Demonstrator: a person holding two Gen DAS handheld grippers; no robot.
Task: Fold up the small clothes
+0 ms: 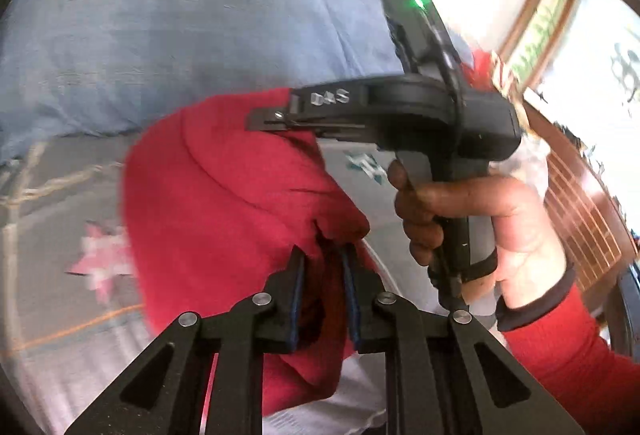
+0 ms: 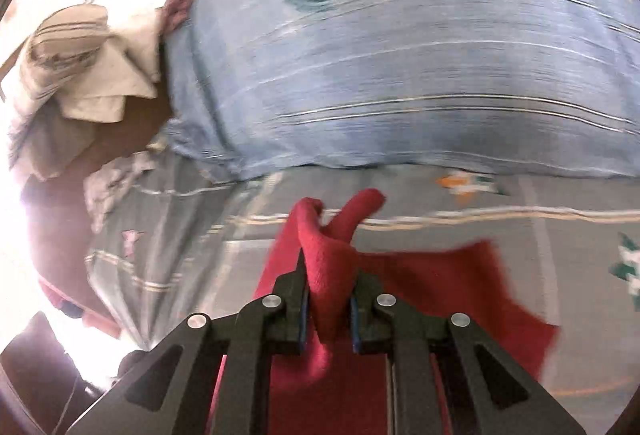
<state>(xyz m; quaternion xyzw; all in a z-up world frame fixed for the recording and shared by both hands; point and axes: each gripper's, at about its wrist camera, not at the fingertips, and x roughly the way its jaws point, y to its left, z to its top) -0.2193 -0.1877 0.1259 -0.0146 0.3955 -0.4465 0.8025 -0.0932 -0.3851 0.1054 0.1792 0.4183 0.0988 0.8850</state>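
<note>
A red fleece garment (image 1: 224, 203) hangs lifted above the grey patterned bedsheet (image 1: 48, 275). My left gripper (image 1: 324, 263) is shut on a bunched edge of it, with red cloth filling the gap between the blue pads. In the right wrist view my right gripper (image 2: 328, 275) is shut on another fold of the red garment (image 2: 440, 287), whose tips stick up past the fingers. From the left wrist view, the right gripper (image 1: 260, 119) shows from the side, its closed tip at the garment's upper edge, held by a person's hand (image 1: 480, 207) in a red sleeve.
A large blue striped pillow (image 2: 400, 75) lies behind the garment across the bed's far side. Beige crumpled cloths (image 2: 80, 63) are piled at the far left over the bed's edge. Wooden furniture (image 1: 580, 203) and a bright window stand to the right.
</note>
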